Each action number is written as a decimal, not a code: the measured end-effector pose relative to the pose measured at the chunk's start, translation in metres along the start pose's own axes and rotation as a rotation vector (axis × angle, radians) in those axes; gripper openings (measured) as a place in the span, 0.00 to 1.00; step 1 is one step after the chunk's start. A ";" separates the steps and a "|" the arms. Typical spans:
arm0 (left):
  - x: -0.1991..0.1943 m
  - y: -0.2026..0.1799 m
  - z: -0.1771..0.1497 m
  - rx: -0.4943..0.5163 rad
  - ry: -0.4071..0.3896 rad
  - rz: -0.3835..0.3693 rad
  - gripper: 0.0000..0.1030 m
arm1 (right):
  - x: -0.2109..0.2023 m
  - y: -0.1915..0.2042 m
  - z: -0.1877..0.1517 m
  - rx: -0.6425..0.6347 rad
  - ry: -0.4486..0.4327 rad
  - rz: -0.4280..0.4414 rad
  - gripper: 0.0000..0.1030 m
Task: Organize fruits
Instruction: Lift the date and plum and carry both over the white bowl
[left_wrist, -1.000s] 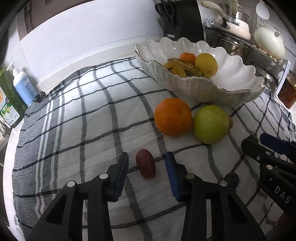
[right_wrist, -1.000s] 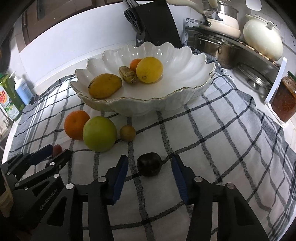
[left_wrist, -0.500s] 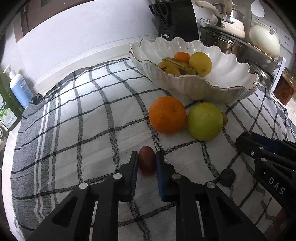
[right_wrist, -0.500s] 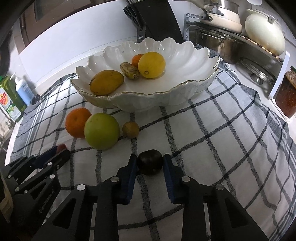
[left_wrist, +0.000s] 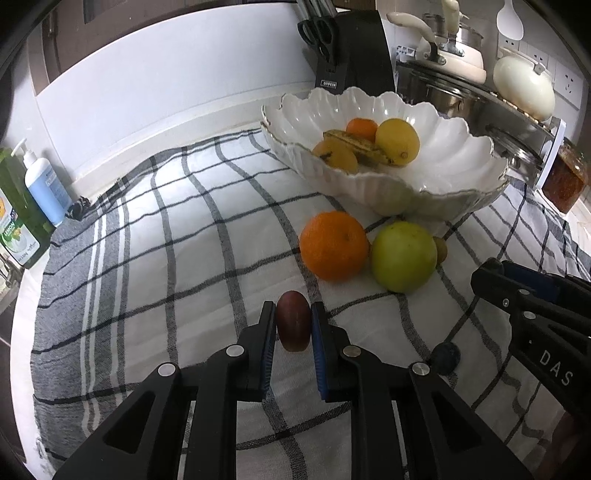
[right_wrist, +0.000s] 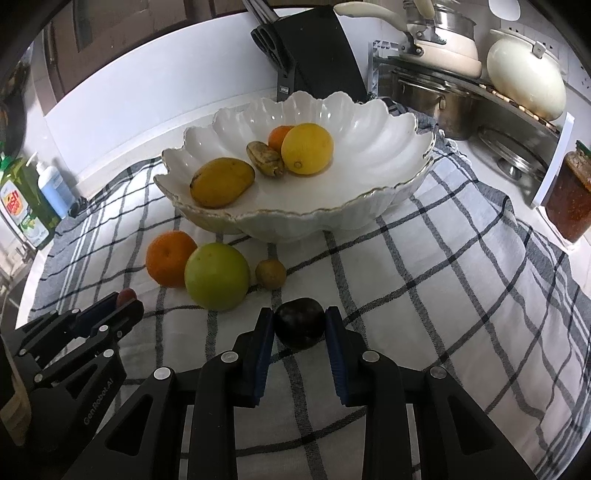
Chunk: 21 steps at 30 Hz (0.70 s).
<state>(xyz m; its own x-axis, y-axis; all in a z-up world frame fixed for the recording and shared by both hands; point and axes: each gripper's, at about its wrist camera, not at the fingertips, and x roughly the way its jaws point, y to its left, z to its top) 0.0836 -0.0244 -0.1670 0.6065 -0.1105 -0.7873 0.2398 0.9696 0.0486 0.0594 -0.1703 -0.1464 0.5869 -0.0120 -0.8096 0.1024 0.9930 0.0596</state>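
A small red oval fruit (left_wrist: 293, 321) rests on the checked cloth (left_wrist: 192, 266), and my left gripper (left_wrist: 293, 314) is shut on it, blue pads pressing both sides. My right gripper (right_wrist: 299, 317) is shut on a dark round plum (right_wrist: 299, 328), also on the cloth. Each gripper shows in the other's view: the right gripper (left_wrist: 487, 275) at the right edge, the left gripper (right_wrist: 129, 301) low on the left with the red fruit (right_wrist: 127, 294) at its tip. The white scalloped bowl (right_wrist: 388, 192) behind holds a mango, a lemon (right_wrist: 307, 148) and other fruit.
An orange (left_wrist: 334, 245), a green apple (left_wrist: 403, 256) and a small brown fruit (right_wrist: 270, 273) lie in front of the bowl. A small dark ball (left_wrist: 446, 357) lies between the grippers. Soap bottles (left_wrist: 44, 186) stand far left; a knife block (right_wrist: 321, 55), pots and a jar (right_wrist: 570, 195) crowd the back right.
Both grippers stood open around their fruits a second ago. They have since closed, the left on the red fruit and the right on the dark plum. Neither hand has shifted much.
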 end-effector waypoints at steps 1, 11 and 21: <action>-0.002 0.000 0.002 0.000 -0.004 -0.003 0.19 | -0.002 0.000 0.001 0.002 -0.005 0.001 0.29; -0.017 -0.003 0.023 0.006 -0.038 -0.020 0.19 | -0.020 -0.002 0.015 0.015 -0.057 0.004 0.29; -0.034 -0.008 0.054 0.021 -0.097 -0.039 0.19 | -0.041 -0.003 0.039 0.031 -0.126 -0.007 0.29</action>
<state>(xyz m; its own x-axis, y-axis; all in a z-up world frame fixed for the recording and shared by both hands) 0.1020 -0.0407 -0.1077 0.6666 -0.1699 -0.7258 0.2798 0.9595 0.0324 0.0662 -0.1776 -0.0903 0.6824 -0.0359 -0.7301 0.1305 0.9887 0.0734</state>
